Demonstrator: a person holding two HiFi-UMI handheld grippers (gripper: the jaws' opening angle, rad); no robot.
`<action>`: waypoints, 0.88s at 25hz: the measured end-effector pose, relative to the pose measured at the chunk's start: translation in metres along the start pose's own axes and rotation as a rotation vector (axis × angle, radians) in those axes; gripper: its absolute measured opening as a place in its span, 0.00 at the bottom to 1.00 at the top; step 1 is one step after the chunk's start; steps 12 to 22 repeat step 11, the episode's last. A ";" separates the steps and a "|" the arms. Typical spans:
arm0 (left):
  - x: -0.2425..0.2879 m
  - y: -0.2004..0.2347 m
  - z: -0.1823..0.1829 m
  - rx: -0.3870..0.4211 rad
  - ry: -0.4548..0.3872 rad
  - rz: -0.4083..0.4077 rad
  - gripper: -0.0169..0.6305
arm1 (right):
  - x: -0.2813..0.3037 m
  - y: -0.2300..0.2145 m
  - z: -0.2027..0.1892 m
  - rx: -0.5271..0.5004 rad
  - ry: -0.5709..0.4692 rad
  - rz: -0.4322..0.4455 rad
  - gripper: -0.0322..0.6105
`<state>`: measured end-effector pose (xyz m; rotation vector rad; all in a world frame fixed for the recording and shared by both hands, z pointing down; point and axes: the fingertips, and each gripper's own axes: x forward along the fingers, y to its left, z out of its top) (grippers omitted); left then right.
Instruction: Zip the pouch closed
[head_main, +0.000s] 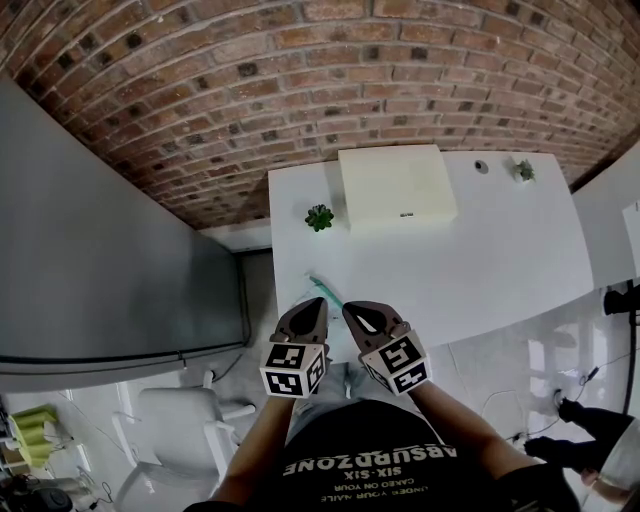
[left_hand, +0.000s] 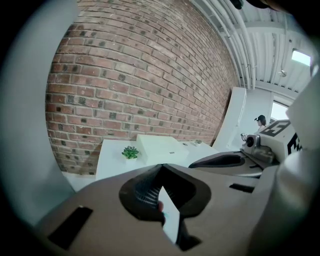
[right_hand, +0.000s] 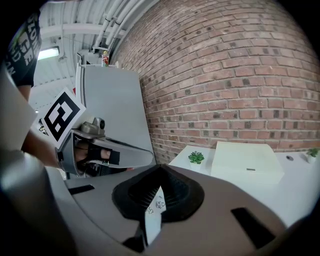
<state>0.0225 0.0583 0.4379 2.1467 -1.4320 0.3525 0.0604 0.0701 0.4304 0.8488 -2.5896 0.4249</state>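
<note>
The pouch is a thin, pale, see-through bag with a teal zip strip (head_main: 326, 289), held up over the front left edge of the white table (head_main: 480, 260). My left gripper (head_main: 312, 306) is shut on one part of it. In the left gripper view a white edge of the pouch (left_hand: 171, 218) with a teal and red spot sticks out between the closed jaws. My right gripper (head_main: 356, 311) sits right beside the left and is shut on the pouch too. The right gripper view shows a printed white corner (right_hand: 154, 213) pinched between its pads. Most of the pouch is hidden by the grippers.
A flat cream box (head_main: 396, 187) lies at the table's back by the brick wall. A small green plant (head_main: 319, 217) stands left of it, another (head_main: 524, 171) at the far right. A grey panel (head_main: 100, 250) is on the left, a white chair (head_main: 170, 430) below it.
</note>
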 end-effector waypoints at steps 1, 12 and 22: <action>0.000 -0.001 0.000 0.001 -0.001 0.000 0.04 | -0.001 0.000 -0.001 -0.001 0.007 0.001 0.05; -0.003 -0.009 -0.001 0.004 -0.001 -0.008 0.04 | -0.005 0.003 0.001 0.002 0.004 0.012 0.05; -0.003 -0.009 -0.001 0.004 -0.001 -0.008 0.04 | -0.005 0.003 0.001 0.002 0.004 0.012 0.05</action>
